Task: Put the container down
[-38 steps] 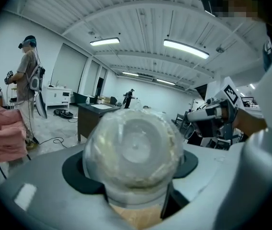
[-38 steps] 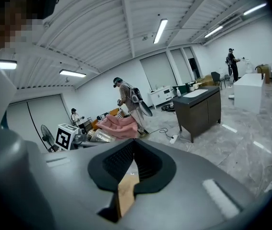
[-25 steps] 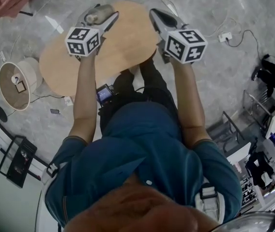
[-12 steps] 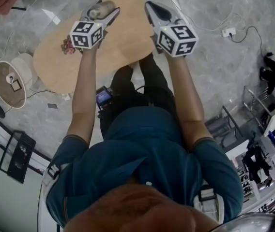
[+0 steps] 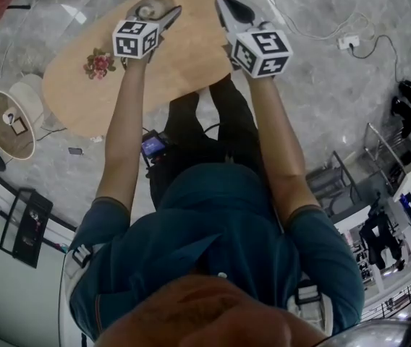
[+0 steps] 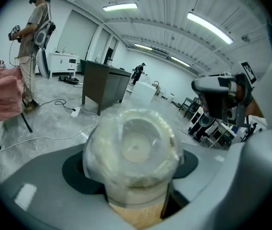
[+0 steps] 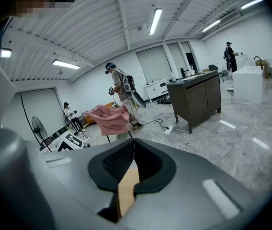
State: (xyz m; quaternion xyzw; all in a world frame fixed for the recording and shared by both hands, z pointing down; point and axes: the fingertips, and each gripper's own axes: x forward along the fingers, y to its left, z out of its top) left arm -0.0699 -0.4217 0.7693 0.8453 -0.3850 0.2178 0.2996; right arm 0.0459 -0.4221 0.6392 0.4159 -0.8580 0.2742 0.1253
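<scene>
the left tongs [image 5: 158, 13] are clenched wide on the container [image 6: 135, 147], a clear, cloudy plastic tub pinched by its sides between the two dark pads, its round end facing back along the jaws. gripping it across the body seems meant to keep it from rolling or slipping while it hangs above the wooden table [image 5: 184, 56], which shows just under the jaws. whether its underside already touches the wood cannot be told. the right tongs [image 7: 133, 145] are squeezed together with nothing between them, tips meeting, only a sliver of table visible through the gap below. they hover beside the left pair, apart from the container, probably kept spare since one grip is enough. a small bunch of pink flowers [image 5: 99, 63] lies on the table to the outer side of the left tongs, well apart from the likely landing spot.
</scene>
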